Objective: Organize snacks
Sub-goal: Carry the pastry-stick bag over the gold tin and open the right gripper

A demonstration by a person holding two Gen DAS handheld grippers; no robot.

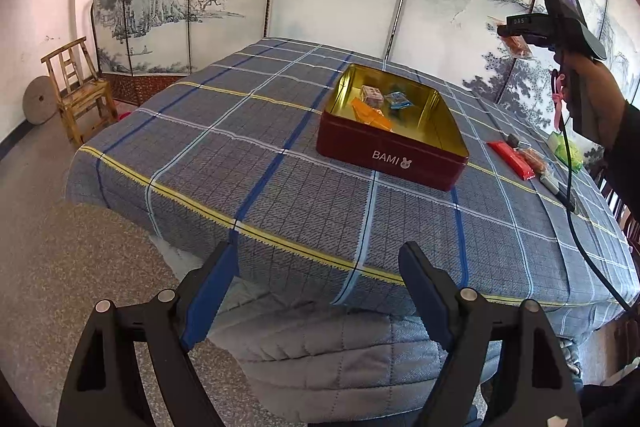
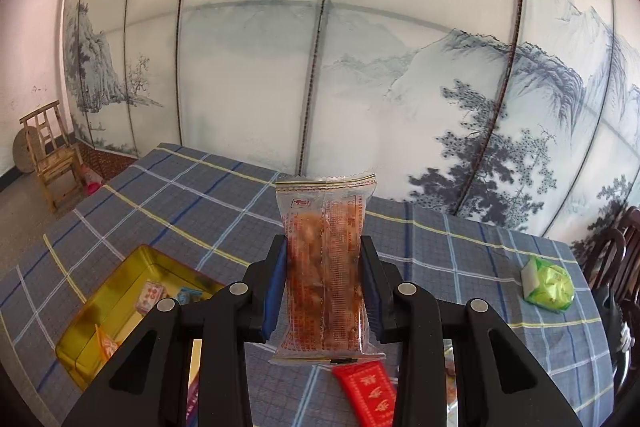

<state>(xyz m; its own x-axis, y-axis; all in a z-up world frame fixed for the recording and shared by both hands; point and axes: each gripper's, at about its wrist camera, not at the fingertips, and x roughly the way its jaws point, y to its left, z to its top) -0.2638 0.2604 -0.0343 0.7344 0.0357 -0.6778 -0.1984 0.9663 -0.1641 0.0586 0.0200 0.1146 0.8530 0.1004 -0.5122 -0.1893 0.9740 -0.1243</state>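
Observation:
My right gripper [image 2: 324, 247] is shut on a clear packet of reddish-brown snack [image 2: 324, 267], held upright in the air above the checked tablecloth. The same packet [image 1: 518, 47] shows at the far right in the left wrist view, beside the raised right gripper [image 1: 516, 37]. The dark red tin with a gold inside [image 1: 390, 125] stands open on the table and holds several small wrapped snacks. In the right wrist view the tin [image 2: 104, 307] lies low at the left. My left gripper [image 1: 318, 259] hangs open and empty over the table's near edge.
A red packet [image 1: 512, 159] and other snacks lie right of the tin, with a green packet [image 2: 548, 283] further right. A black cable [image 1: 576, 227] trails across the cloth. A wooden chair [image 1: 78, 91] stands by the painted screen; dark chairs [image 2: 616, 259] stand at the right.

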